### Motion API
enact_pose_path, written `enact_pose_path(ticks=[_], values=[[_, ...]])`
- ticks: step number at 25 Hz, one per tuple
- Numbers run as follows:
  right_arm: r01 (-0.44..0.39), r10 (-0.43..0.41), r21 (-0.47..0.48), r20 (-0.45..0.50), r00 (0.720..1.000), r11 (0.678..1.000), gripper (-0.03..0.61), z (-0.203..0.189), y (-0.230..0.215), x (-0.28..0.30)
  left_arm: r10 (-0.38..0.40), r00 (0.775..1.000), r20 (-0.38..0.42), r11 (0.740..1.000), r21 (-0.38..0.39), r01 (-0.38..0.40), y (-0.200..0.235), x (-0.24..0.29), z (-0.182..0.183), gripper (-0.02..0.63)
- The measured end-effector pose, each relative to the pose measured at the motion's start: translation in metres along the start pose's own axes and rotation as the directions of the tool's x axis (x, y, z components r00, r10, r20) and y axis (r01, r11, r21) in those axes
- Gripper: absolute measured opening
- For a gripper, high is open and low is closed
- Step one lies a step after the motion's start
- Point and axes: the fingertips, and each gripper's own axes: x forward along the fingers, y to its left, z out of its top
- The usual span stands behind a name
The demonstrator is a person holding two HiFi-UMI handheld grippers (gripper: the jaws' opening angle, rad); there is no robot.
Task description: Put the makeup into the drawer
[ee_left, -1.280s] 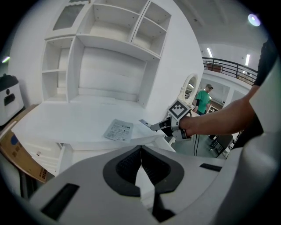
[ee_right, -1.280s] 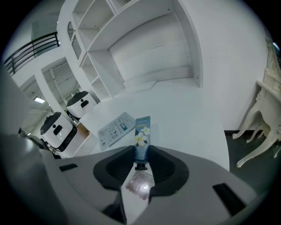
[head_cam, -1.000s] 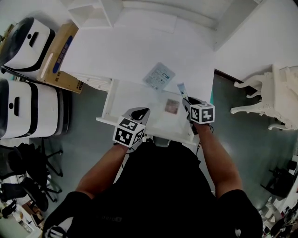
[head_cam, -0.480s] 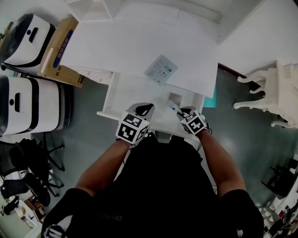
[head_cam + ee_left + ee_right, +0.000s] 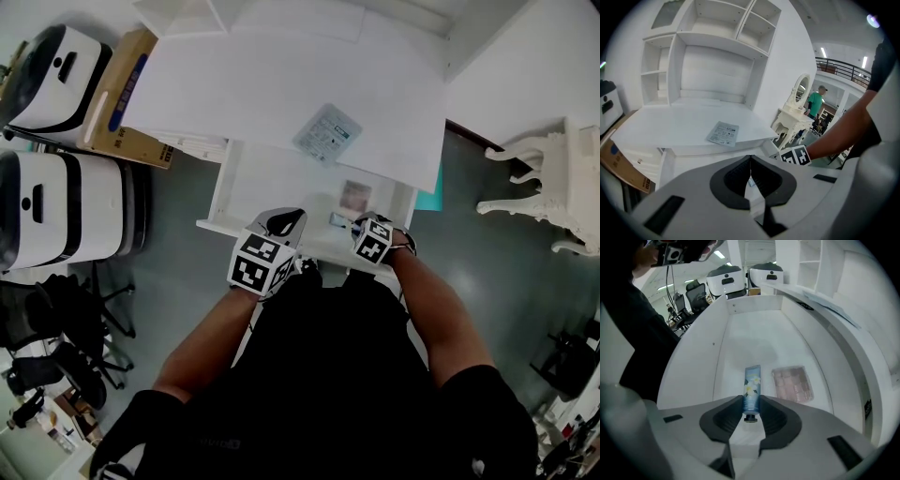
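Observation:
The white drawer [image 5: 236, 187] under the desk [image 5: 262, 84] is pulled out. A pink makeup palette [image 5: 354, 196] [image 5: 792, 384] lies flat on its floor. My right gripper [image 5: 353, 223] [image 5: 751, 414] points steeply down into the drawer's front right part. It is shut on a blue tube with a flower print [image 5: 752, 385] [image 5: 339, 220], black cap toward the gripper and far end low over the drawer floor, left of the palette. My left gripper [image 5: 286, 222] [image 5: 750, 161] hovers at the drawer's front edge, shut and holding nothing.
A printed leaflet [image 5: 326, 132] [image 5: 723, 133] lies on the desk top near its front edge. A shelf unit [image 5: 708, 56] rises behind the desk. White appliances [image 5: 56, 80] and a cardboard box [image 5: 117, 98] stand left; a white ornate table [image 5: 553, 183] stands right.
My right gripper came down from the desk's front edge into the drawer with the tube, rolling as it went. The left gripper stayed where it was.

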Motion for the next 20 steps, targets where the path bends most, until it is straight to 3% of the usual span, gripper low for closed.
enact_pose_path(ticks=[13, 20], values=[[0.022, -0.03, -0.088, -0.092, 0.995, 0.996, 0.123, -0.017, 0.0, 0.028, 0.045, 0.999, 0.0, 0.998, -0.033, -0.045, 0.006, -0.013, -0.009, 0.011], [0.038, -0.042, -0.045, -0.08, 0.996, 0.998, 0.127, -0.012, -0.003, 0.025, 0.035, 0.999, 0.005, 0.999, -0.037, -0.035, 0.004, -0.013, -0.01, 0.011]])
